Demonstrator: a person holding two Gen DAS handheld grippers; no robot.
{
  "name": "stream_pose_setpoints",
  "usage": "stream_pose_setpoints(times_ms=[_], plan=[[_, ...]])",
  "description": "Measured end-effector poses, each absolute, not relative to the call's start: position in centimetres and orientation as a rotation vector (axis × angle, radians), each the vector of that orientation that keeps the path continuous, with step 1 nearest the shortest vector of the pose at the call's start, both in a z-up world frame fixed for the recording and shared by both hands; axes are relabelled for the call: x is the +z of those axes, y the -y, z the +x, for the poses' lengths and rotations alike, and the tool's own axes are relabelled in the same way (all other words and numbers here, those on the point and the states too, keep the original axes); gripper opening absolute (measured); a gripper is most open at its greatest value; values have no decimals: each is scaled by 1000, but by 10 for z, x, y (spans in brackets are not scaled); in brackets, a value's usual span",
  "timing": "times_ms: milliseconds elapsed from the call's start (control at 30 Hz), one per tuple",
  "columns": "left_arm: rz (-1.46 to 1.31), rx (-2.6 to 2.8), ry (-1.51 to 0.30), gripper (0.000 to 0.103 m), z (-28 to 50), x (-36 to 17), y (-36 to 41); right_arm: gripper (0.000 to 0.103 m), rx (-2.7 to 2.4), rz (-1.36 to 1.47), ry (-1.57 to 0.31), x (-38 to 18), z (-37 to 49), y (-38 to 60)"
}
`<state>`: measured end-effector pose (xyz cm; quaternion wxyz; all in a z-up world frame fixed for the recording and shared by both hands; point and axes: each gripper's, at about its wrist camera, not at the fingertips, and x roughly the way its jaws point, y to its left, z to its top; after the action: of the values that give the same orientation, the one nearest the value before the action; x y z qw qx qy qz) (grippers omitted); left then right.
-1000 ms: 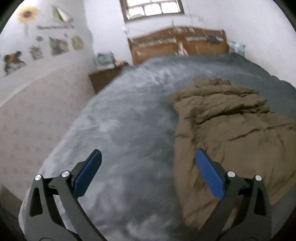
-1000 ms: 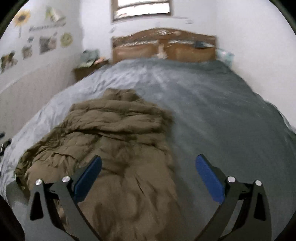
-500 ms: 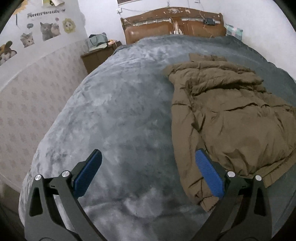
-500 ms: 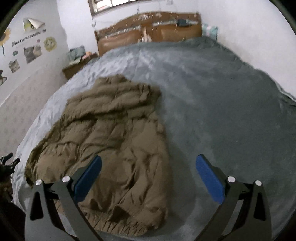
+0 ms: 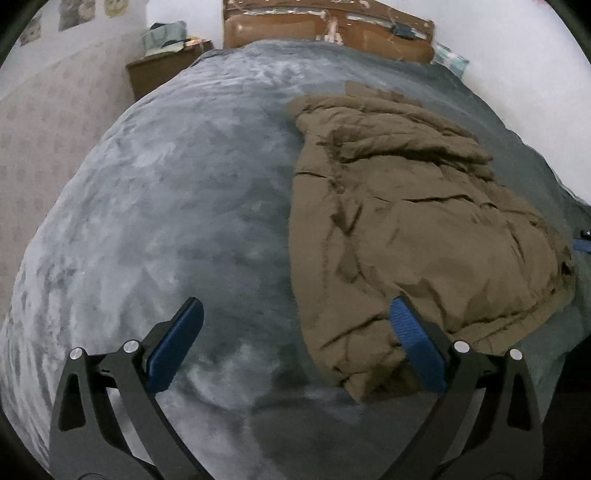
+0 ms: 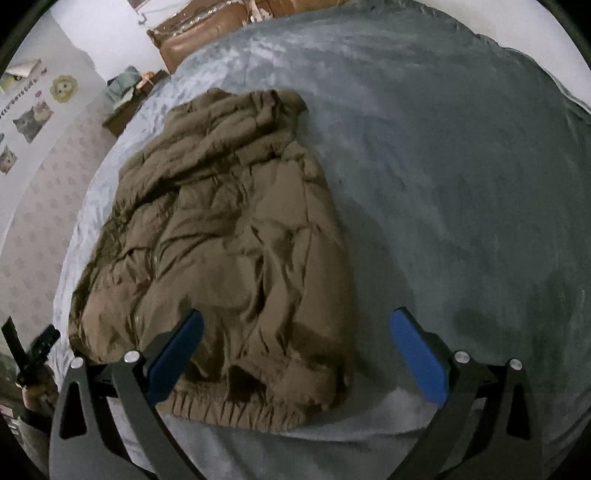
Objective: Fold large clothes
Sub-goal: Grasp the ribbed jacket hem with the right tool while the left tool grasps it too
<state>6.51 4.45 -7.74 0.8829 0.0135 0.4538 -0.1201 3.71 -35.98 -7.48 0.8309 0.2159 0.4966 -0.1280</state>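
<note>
So a big brown puffy jacket is laid out flat-ish on a bed that's covered with a grey-blue fleecy blanket, and it's pretty rumpled, with creases running all over the quilted fabric. The left claw is held wide apart above the bed with nothing gripped, and the jacket is seen ahead and off to its right, with the near left corner of the hem lying just in front of the right blue pad. The left pad of that claw is set over bare blanket only. The right claw is also spread fully apart and nothing is clamped in it; from there the jacket is spread ahead and to its left, with the elastic ribbed hem found closest, right between and below the two pads. The right blue pad of that claw is positioned over plain blanket beside the jacket's edge. The bunched-up collar or hood end is pointed away from both claws, toward a brown wooden headboard at the far end of the bed. A small nightstand with stuff piled on it is seen far ahead to the left of the left claw, next to a patterned wall. Cat stickers are stuck on that wall, visible far left of the right claw.
</note>
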Motion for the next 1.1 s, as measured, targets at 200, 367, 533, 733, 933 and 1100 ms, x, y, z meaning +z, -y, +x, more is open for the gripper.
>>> stream_pose_setpoints(times_ms=[200,367,533,733,933,1100], plan=[[1,-330,-1102,100,64,-99,-27,101,-222,433,-1188,-97,41,344],[57,-361,-1270,100,67,-129,-8,101,-192,369,-1301,-114,44,324],[105,-319,-1322,100,72,-145,-4,68,-207,347,-1314,-118,43,321],[140,-323,-1237,68,71,-134,-4,30,-198,322,-1302,-113,42,320],[102,-303,-1207,12,75,-125,-12,24,-185,344,-1235,-101,39,327],[120,-260,-1091,9,63,-99,-21,17,-174,343,-1137,-80,30,325]])
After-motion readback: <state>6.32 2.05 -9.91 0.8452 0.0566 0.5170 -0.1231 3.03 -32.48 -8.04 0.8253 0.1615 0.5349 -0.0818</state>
